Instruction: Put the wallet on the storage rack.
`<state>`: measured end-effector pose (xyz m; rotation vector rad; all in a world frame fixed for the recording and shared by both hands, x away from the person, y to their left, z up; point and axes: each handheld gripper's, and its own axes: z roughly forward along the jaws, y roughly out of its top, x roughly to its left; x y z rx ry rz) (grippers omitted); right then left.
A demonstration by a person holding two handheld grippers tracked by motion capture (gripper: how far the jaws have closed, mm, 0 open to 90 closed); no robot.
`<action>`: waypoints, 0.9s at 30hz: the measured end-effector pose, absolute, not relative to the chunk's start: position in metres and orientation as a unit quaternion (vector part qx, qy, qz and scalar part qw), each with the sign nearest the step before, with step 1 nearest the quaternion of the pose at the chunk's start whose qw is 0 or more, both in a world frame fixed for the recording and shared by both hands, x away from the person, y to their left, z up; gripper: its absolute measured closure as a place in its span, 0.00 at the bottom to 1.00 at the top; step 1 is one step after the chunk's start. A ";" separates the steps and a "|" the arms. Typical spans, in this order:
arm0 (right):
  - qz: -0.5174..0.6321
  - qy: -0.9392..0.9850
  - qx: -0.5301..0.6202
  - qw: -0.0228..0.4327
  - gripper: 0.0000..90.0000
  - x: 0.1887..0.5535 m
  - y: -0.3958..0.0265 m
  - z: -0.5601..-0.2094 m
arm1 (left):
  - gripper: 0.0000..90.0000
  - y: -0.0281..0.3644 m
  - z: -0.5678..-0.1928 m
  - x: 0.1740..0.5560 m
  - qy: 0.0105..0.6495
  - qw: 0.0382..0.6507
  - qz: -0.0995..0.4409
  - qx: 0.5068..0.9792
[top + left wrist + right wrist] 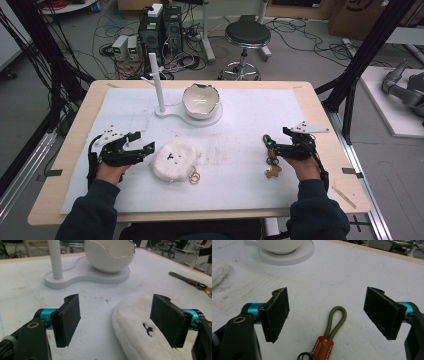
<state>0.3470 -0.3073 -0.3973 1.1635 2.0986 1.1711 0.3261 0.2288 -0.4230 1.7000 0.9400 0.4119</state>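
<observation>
Olive-green cord loop keychain with tan leather tab (331,328) lies between wide-spread right gripper (325,312) jaws; left gripper (115,320), equally wide, hovers beside fluffy white pouch (140,340).

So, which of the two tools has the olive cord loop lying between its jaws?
The right tool: the olive cord loop with its brown leather tab lies on the table between its open jaws. The left tool faces the white fluffy pouch instead.
</observation>
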 end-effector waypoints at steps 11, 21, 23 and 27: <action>0.419 0.773 0.420 0.226 0.23 0.350 -0.302 -0.401 | 0.27 0.202 -0.438 0.335 0.399 0.492 0.130 0.763; 0.424 0.773 0.416 0.221 0.24 0.348 -0.300 -0.401 | 0.26 0.189 -0.442 0.336 0.415 0.446 0.126 0.783; 0.423 0.774 0.416 0.220 0.24 0.348 -0.300 -0.401 | 0.26 0.189 -0.444 0.337 0.415 0.439 0.123 0.787; 0.423 0.774 0.415 0.222 0.24 0.349 -0.301 -0.401 | 0.36 0.188 -0.446 0.337 0.407 0.427 0.103 0.801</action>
